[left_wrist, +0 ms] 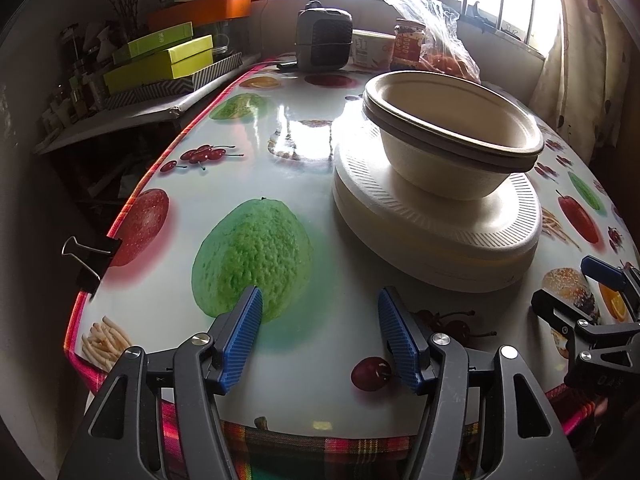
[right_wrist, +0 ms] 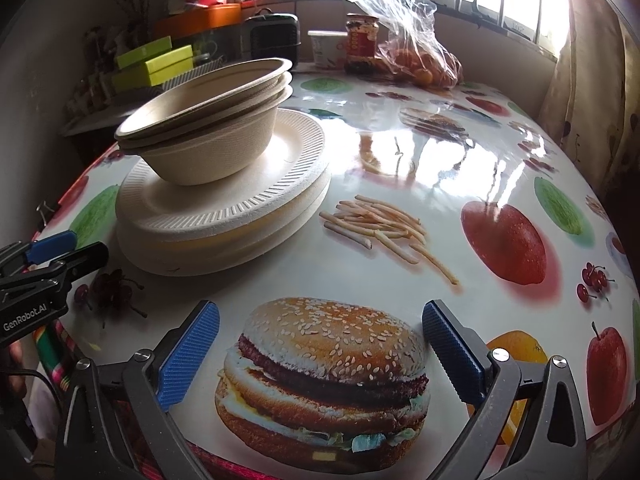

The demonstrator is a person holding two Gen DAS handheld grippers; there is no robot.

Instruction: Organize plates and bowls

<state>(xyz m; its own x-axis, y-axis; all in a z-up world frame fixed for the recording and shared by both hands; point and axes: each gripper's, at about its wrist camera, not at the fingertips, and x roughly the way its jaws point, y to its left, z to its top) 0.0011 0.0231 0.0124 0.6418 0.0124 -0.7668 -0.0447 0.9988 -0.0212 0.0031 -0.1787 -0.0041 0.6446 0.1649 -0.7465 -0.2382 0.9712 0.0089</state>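
Nested beige paper bowls stand on a stack of white ribbed plates on the fruit-print table. My left gripper hangs open over the near table edge, left of and short of the stack, nothing between its blue pads. My right gripper is open wide above the printed burger, right of and in front of the stack, holding nothing. Each gripper shows at the edge of the other's view: the right gripper, the left gripper.
At the far end stand a small grey heater, a white tub, a red-labelled jar and a plastic bag of oranges. Green boxes sit on a side shelf at left. A binder clip grips the table's left edge.
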